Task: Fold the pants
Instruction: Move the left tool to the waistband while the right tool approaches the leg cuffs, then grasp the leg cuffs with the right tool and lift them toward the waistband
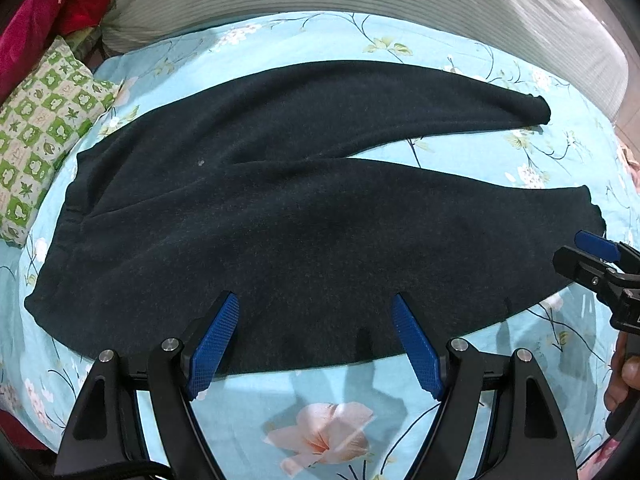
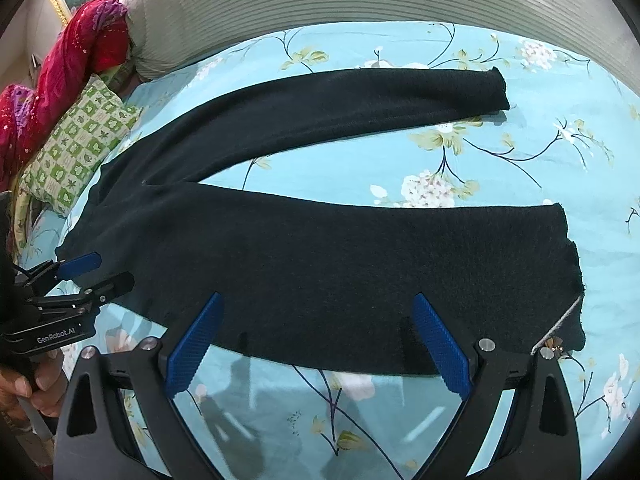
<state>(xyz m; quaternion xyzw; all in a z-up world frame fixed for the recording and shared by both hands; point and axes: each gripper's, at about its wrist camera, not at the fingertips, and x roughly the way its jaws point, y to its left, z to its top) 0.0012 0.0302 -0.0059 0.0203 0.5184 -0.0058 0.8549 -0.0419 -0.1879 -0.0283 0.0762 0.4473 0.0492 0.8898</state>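
Spread over the bed is a light blue floral bedsheet [image 1: 340, 36], and on it the dark, thick knitted pants [image 1: 280, 220] lie flat, waistband to the left by a green-and-white patterned pillow [image 1: 44, 128], the two legs splayed to the right. From the left wrist, the left gripper [image 1: 316, 344] hovers at the near edge of the nearer leg, blue pads spread wide and holding nothing.

From the right wrist, the right gripper [image 2: 316, 344] hangs over the same leg's near edge toward the cuff, fingers likewise apart and empty; a pale loose thread [image 2: 560, 324] trails at the hem. The fabric looks soft, limp and fairly heavy, so it will probably sag and drag. Good holds seem to be the near waistband corner and the near cuff, pinched together through both layers.
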